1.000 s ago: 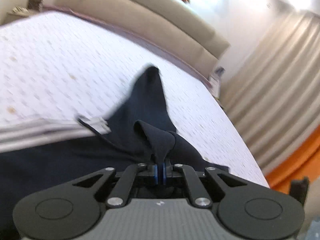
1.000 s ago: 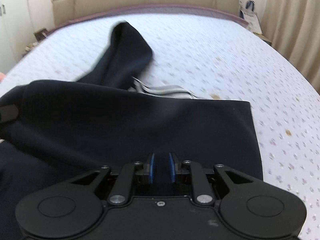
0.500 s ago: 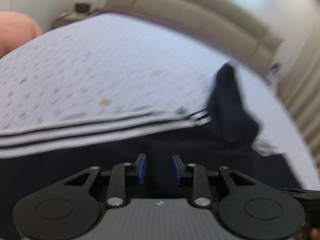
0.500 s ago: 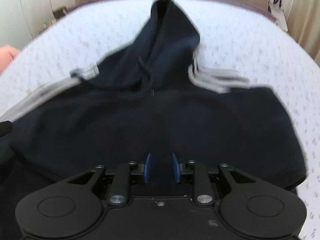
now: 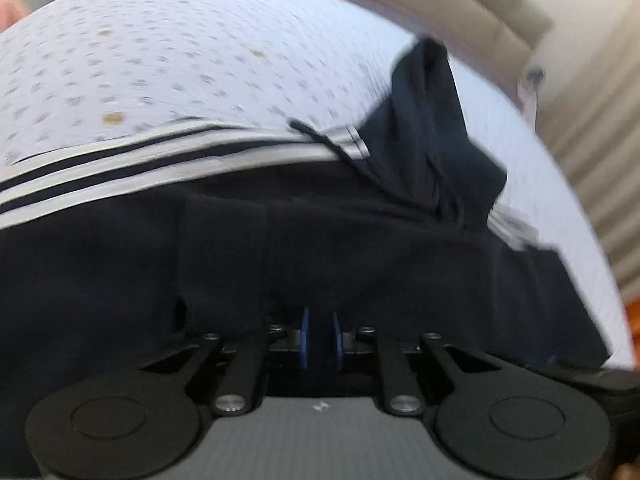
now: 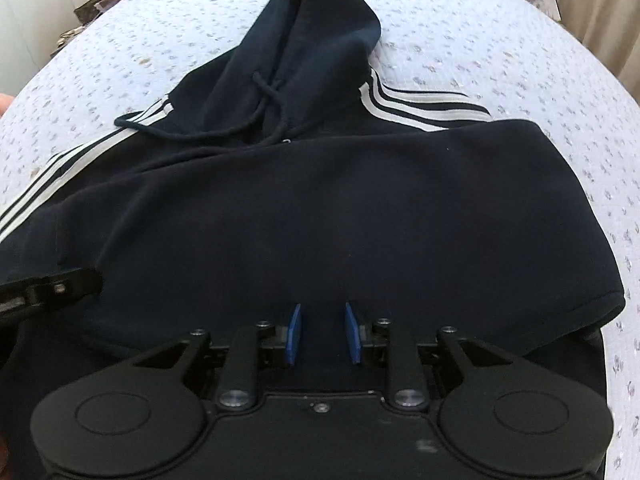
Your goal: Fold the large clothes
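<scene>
The right gripper (image 6: 321,334) hangs low over the near edge of the hoodie (image 6: 320,208), its blue pads (image 6: 294,334) spread apart with nothing between them but dark cloth below. The left gripper (image 5: 320,338) sits likewise at the garment's near side, its pads (image 5: 305,336) parted by a narrower gap; dark fabric shows in that gap, though whether any of it is caught there cannot be told. In the right view a black part of the left gripper pokes in at the left edge, lying on the cloth. The hoodie is navy, spread flat on the bed (image 6: 500,60), its lower part folded up over the chest so a smooth dark panel faces the cameras. Beyond that fold the hood (image 6: 320,32) points away toward the headboard (image 5: 480,4), with the drawcord (image 6: 224,130) looped across the collar. Three white stripes (image 6: 408,106) run along each sleeve, out to either side. No brand name or lettering can be read on the garment. The sheet is pale with small grey flecks and a few brownish spots. Curtains (image 5: 600,120) hang at the right.
</scene>
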